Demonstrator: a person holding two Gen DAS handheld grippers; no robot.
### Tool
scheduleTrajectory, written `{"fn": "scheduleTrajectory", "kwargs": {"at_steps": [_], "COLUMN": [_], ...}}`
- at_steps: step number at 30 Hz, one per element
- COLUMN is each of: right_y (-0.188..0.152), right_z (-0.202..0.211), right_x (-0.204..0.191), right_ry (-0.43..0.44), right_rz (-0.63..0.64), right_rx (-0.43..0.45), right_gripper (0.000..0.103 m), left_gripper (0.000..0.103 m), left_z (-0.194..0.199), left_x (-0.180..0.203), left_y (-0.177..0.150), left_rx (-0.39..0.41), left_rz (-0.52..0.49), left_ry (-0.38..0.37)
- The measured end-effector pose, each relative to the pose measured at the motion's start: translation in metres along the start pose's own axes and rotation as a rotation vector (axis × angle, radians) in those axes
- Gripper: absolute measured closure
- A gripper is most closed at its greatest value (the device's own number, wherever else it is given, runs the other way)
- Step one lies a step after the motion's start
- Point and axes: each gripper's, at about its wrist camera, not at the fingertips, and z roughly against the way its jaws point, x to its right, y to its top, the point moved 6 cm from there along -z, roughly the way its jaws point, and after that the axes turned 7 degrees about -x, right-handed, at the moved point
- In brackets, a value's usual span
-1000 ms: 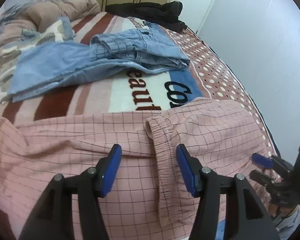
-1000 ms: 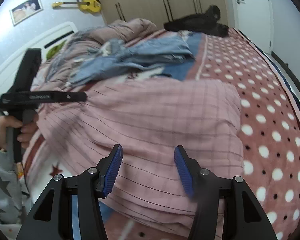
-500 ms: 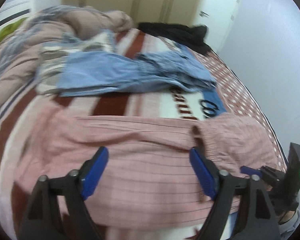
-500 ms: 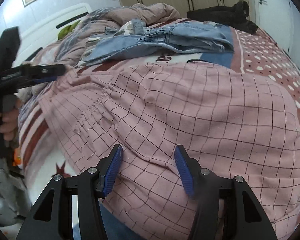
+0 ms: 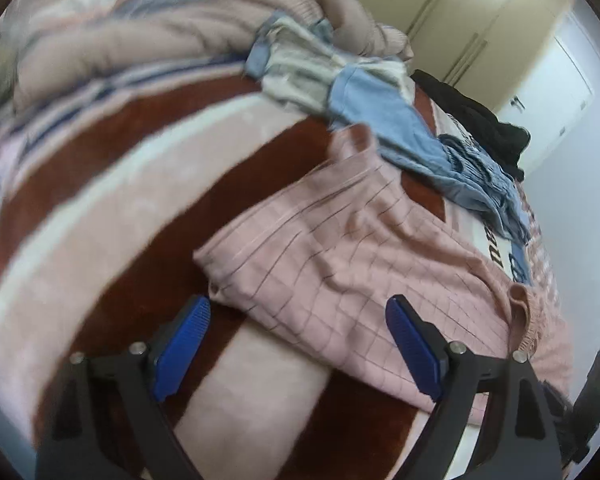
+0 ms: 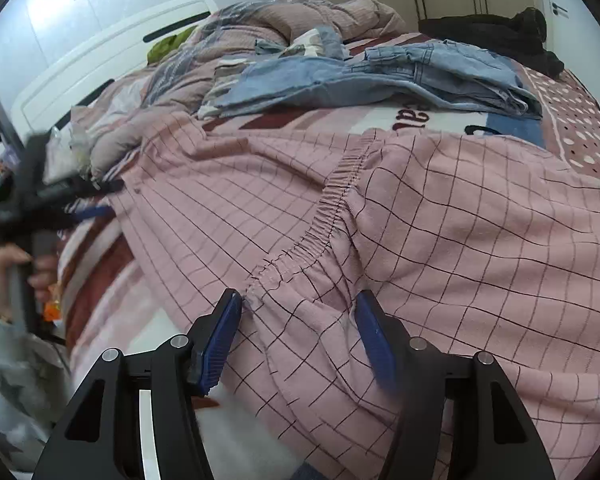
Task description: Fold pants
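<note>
Pink checked pants (image 6: 460, 240) lie spread across the bed, with the gathered waistband (image 6: 332, 204) running diagonally through the right wrist view. My right gripper (image 6: 299, 298) hangs low over the cloth just below the waistband's near end. Its jaws are opening, and a soft fold lies between the pads unpinched. My left gripper (image 5: 298, 308) stands wide open at the pants (image 5: 360, 248) leg end, whose corner (image 5: 220, 268) lies just ahead of the left pad. Nothing is gripped. In the right wrist view the left gripper (image 6: 106, 199) shows at the far left, held by a hand (image 6: 4, 264).
Blue jeans (image 6: 380, 76) lie crumpled behind the pants, with a black garment (image 6: 500, 32) further back. A rumpled quilt (image 6: 300, 20) is piled by the white headboard (image 6: 100, 60). The striped red and cream blanket (image 5: 140, 184) covers the bed; wardrobe doors stand behind.
The left gripper swept along the pants from the waistband to the leg end, rolled, and its jaws widened. The right gripper dropped closer to the waistband and its jaws spread slightly.
</note>
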Motion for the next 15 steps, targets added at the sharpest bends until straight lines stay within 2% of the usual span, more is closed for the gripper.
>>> {"fn": "scheduleTrajectory", "kwargs": {"at_steps": [2,7,8,9,10,11,12,13,15], "right_y": [0.002,-0.002,-0.004,-0.005,-0.007,-0.009,-0.01,-0.011,-0.013], "right_z": [0.009,0.04,0.046,0.05,0.054,0.057,0.059,0.062,0.066], "right_x": [0.001,0.007,0.008,0.008,0.01,0.011,0.012,0.014,0.018], "right_ry": [0.015,0.005,0.011,0.015,0.017,0.016,0.014,0.008,0.003], "right_rz": [-0.015,-0.032,-0.041,-0.047,-0.053,-0.056,-0.058,-0.062,-0.07], "right_rx": [0.008,0.049,0.055,0.058,0.06,0.062,0.063,0.067,0.073], "right_gripper": [0.047,0.047,0.047,0.047,0.047,0.047,0.047,0.047,0.047], "left_gripper": [0.016,0.016,0.022,0.037,0.047,0.068,0.084,0.091,0.095], "left_z": [-0.008,-0.025,-0.027,-0.029,-0.033,-0.035,-0.039,-0.04,-0.029], "left_x": [0.001,0.001,0.002,0.005,0.007,0.01,0.015,0.019,0.031], "left_y": [0.003,0.024,0.028,0.032,0.034,0.035,0.037,0.038,0.042], "left_rx": [-0.002,0.016,0.019,0.015,0.003,-0.011,-0.031,-0.035,0.01], "left_rz": [0.027,0.155,0.175,0.185,0.19,0.192,0.187,0.177,0.136], "left_ry": [-0.098,-0.248,-0.266,-0.275,-0.276,-0.278,-0.279,-0.28,-0.266]}}
